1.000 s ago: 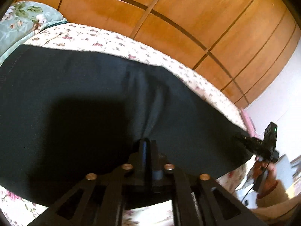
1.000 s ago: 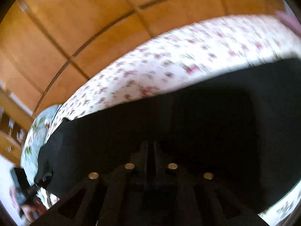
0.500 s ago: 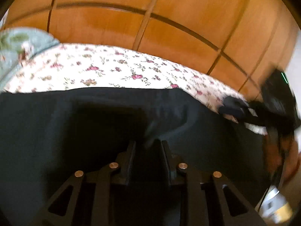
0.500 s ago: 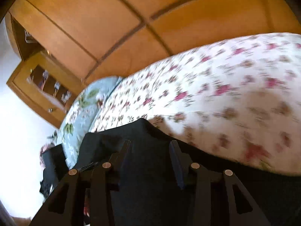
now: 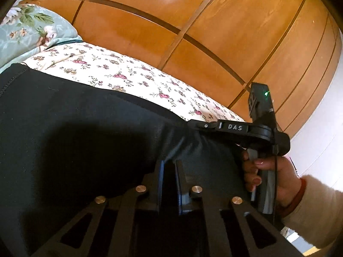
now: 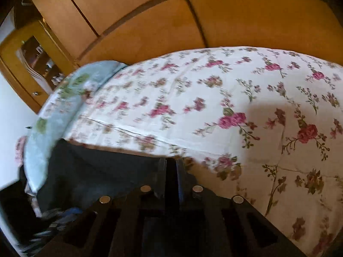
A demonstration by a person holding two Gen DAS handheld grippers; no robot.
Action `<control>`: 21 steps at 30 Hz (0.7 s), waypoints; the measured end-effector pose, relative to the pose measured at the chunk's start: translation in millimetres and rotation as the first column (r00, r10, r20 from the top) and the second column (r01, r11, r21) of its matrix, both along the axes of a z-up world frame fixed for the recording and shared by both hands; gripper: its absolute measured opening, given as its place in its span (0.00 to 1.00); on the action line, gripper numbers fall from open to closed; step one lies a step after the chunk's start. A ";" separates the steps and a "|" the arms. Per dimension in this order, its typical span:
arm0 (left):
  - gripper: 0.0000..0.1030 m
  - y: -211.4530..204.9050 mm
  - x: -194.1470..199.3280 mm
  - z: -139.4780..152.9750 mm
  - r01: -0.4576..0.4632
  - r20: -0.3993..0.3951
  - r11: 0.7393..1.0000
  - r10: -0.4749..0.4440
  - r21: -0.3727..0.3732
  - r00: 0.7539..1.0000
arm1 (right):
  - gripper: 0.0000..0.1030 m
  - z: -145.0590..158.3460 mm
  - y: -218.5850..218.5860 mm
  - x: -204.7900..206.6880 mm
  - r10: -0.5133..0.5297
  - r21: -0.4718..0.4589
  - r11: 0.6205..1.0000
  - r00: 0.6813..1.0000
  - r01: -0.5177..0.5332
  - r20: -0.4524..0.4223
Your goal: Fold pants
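Note:
The black pants [image 5: 75,128] lie spread on the floral bedsheet [image 5: 128,72]. My left gripper [image 5: 169,165] is shut on a fold of the pants near their right end. My right gripper shows in the left wrist view [image 5: 193,124], held by a hand [image 5: 270,175] just right of the left one, its tips at the pants' edge. In the right wrist view my right gripper [image 6: 170,163] is shut on the pants [image 6: 96,171] at their edge, with the bedsheet [image 6: 235,107] beyond.
A wooden panelled wardrobe [image 5: 193,21] stands behind the bed. A pale green floral pillow [image 5: 25,27] lies at the bed's left end; it also shows in the right wrist view [image 6: 64,107]. A wooden cabinet [image 6: 32,60] stands far left.
Both grippers have closed on the pants' edge and come close together. The right gripper has swung left toward the left one, carrying the cloth over.

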State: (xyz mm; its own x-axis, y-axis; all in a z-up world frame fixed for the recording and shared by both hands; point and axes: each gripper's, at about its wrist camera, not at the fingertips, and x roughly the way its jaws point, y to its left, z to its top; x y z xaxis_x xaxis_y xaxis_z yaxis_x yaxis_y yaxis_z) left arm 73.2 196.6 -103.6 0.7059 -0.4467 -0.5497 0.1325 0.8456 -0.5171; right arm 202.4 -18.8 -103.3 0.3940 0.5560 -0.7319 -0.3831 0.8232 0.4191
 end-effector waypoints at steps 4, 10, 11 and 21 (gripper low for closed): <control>0.09 0.2 0.6 -0.3 0.002 -0.004 1.000 -0.002 -0.004 1.000 | 0.28 1.2 -15.6 3.2 -0.019 0.099 0.995 0.999 0.022 -0.030; 0.26 -16.3 9.4 24.2 -0.035 -0.137 0.999 0.037 0.017 0.990 | 0.45 49.1 -88.2 -47.5 -0.163 0.154 0.976 0.984 0.151 0.072; 0.26 -23.0 10.9 30.5 -0.031 -0.130 0.999 0.033 0.018 0.991 | 0.45 55.9 -98.7 -59.8 -0.173 0.125 0.979 0.980 0.161 0.098; 0.28 -107.7 83.8 12.0 0.063 -0.180 0.992 -0.042 0.112 0.983 | 0.45 48.8 -223.5 -152.9 -0.397 -0.046 0.914 0.911 0.404 0.116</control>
